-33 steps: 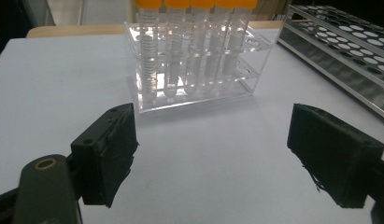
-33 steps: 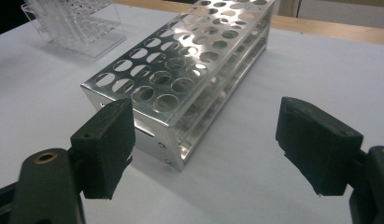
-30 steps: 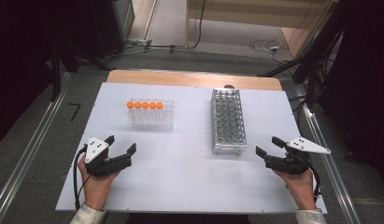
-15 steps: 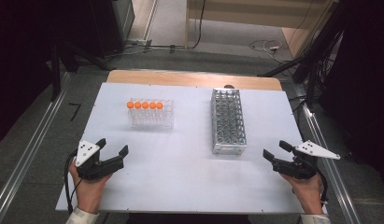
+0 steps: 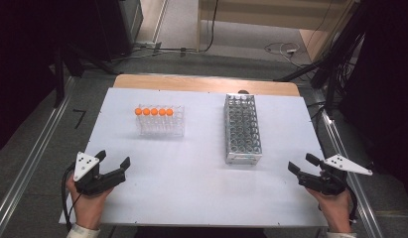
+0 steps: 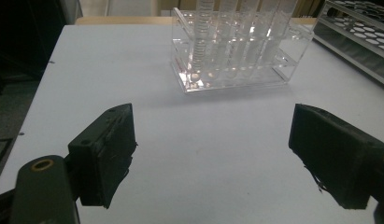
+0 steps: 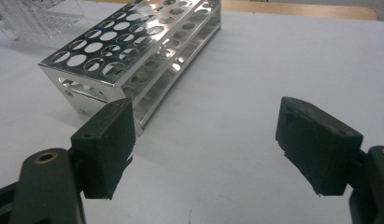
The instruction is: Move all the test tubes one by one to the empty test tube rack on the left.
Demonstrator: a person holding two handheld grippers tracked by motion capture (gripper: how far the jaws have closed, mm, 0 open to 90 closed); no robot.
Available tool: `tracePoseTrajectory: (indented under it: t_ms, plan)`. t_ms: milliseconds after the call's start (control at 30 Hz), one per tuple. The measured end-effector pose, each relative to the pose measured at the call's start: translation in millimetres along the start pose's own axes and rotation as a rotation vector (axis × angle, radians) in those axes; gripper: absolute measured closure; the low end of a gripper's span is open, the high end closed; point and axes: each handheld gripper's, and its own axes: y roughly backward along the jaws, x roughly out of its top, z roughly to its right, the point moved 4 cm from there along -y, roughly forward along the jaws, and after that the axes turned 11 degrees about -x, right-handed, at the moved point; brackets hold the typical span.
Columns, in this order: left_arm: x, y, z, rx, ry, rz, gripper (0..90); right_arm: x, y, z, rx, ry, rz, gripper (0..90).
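A clear plastic rack (image 5: 160, 120) with several orange-capped test tubes (image 5: 153, 112) stands left of centre on the white table (image 5: 191, 168). Right of it lies an empty metal tube rack (image 5: 242, 128). My left gripper (image 5: 113, 159) rests near the front left corner, open, nothing between its jaws; ahead of it the clear rack (image 6: 231, 51) stands some way off. My right gripper (image 5: 303, 163) sits near the front right edge, open and empty, with the metal rack (image 7: 133, 56) ahead and to its left.
A wooden strip (image 5: 206, 83) borders the table's far edge. Metal rails (image 5: 28, 163) run along the floor on both sides, and cables (image 5: 281, 48) lie on the floor behind. Dark equipment stands at the back left and right.
Both hands have drawn back toward the table's front edge and outward, the left to the left, the right to the right. Jaws stay open.
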Motion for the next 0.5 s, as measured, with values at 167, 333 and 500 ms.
tracePoseTrajectory:
  t_ms: [167,333,500]
  plan:
    - [-1.2,2.9,-0.5,0.010,-0.004,0.001,15.2,-3.8,3.2,4.9,-0.012,-0.007,-0.003,18.5]
    - [-2.5,6.2,-1.0,0.015,-0.005,0.000,15.2,-7.3,5.0,10.7,-0.030,-0.009,-0.009,18.6]
    - [-4.5,8.7,-3.2,0.020,-0.002,-0.004,15.2,-11.1,6.3,15.4,-0.049,-0.014,-0.017,18.6]
